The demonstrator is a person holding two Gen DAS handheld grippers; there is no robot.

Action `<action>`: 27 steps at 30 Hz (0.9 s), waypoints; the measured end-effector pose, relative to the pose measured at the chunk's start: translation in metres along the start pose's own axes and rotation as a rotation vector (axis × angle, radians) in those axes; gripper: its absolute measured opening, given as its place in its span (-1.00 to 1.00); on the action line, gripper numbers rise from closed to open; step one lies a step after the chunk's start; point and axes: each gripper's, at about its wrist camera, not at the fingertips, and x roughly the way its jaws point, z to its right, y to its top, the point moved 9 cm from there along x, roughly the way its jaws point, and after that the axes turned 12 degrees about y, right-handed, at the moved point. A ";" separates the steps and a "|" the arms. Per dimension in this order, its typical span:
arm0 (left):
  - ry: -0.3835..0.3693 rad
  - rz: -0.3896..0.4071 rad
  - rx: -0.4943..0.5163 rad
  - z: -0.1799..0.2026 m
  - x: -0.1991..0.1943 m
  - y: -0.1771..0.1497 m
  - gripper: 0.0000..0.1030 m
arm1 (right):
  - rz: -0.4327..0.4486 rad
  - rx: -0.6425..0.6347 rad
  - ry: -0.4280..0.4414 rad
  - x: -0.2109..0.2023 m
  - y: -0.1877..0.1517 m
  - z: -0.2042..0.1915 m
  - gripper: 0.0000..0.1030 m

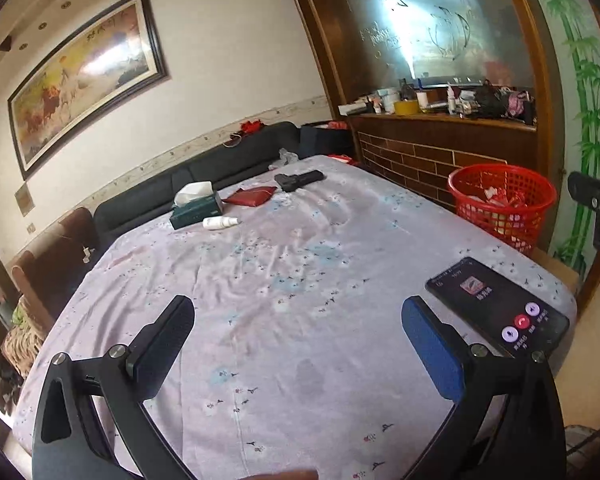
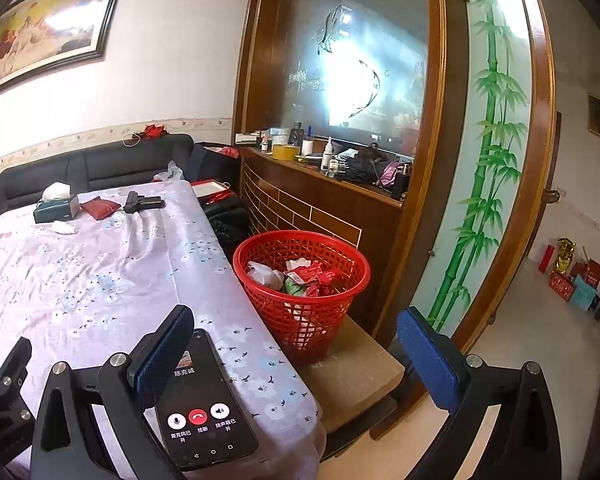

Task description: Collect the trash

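Trash [image 2: 304,278] already fills red basket [image 2: 300,292] at table's [image 1: 284,280] three o'clock edge. Left gripper [image 1: 298,344] and right gripper [image 2: 296,352] both gape, empty; tabletop apparently holds no obvious litter.

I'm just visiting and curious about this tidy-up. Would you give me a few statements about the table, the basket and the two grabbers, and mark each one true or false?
1. The red basket already holds wrappers. True.
2. The phone lies inside the basket. False: it lies on the tablecloth near the table's corner, screen lit.
3. The left gripper holds nothing, its jaws wide apart. True.
4. The tissue box stands on the floor. False: it sits at the table's far end, beside a red pouch.
5. The right gripper grips a bottle. False: its jaws are open and empty.
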 end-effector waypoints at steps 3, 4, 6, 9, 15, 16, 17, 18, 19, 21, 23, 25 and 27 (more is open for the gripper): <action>-0.018 -0.017 -0.007 0.001 0.004 -0.002 1.00 | -0.004 0.003 0.002 0.000 -0.001 0.000 1.00; -0.022 -0.023 -0.010 0.001 0.005 -0.003 1.00 | -0.005 0.002 0.004 0.001 -0.001 0.000 1.00; -0.028 -0.033 -0.016 0.001 0.007 -0.005 1.00 | -0.008 0.000 0.003 0.002 -0.002 -0.001 1.00; -0.031 -0.044 -0.025 0.000 0.010 -0.008 1.00 | -0.014 -0.002 0.009 0.004 -0.003 -0.002 1.00; -0.031 -0.057 -0.033 -0.002 0.012 -0.011 1.00 | -0.015 -0.009 0.013 0.005 -0.004 -0.008 1.00; -0.030 -0.057 -0.034 -0.002 0.012 -0.011 1.00 | -0.017 -0.009 0.016 0.006 -0.004 -0.008 1.00; -0.030 -0.058 -0.035 -0.003 0.012 -0.011 1.00 | -0.020 -0.008 0.019 0.006 -0.004 -0.009 1.00; -0.031 -0.058 -0.034 -0.003 0.013 -0.011 1.00 | -0.020 -0.009 0.020 0.006 -0.004 -0.009 1.00; -0.030 -0.059 -0.035 -0.003 0.013 -0.011 1.00 | -0.020 -0.010 0.020 0.006 -0.004 -0.010 1.00; -0.030 -0.061 -0.037 -0.003 0.013 -0.012 1.00 | -0.024 -0.014 0.023 0.007 -0.004 -0.012 1.00; -0.031 -0.065 -0.039 -0.004 0.014 -0.013 1.00 | -0.027 -0.016 0.026 0.008 -0.005 -0.014 1.00; -0.032 -0.068 -0.040 -0.005 0.015 -0.013 1.00 | -0.029 -0.019 0.029 0.008 -0.006 -0.015 1.00; -0.030 -0.065 -0.041 -0.005 0.015 -0.013 1.00 | -0.029 -0.022 0.030 0.008 -0.006 -0.016 1.00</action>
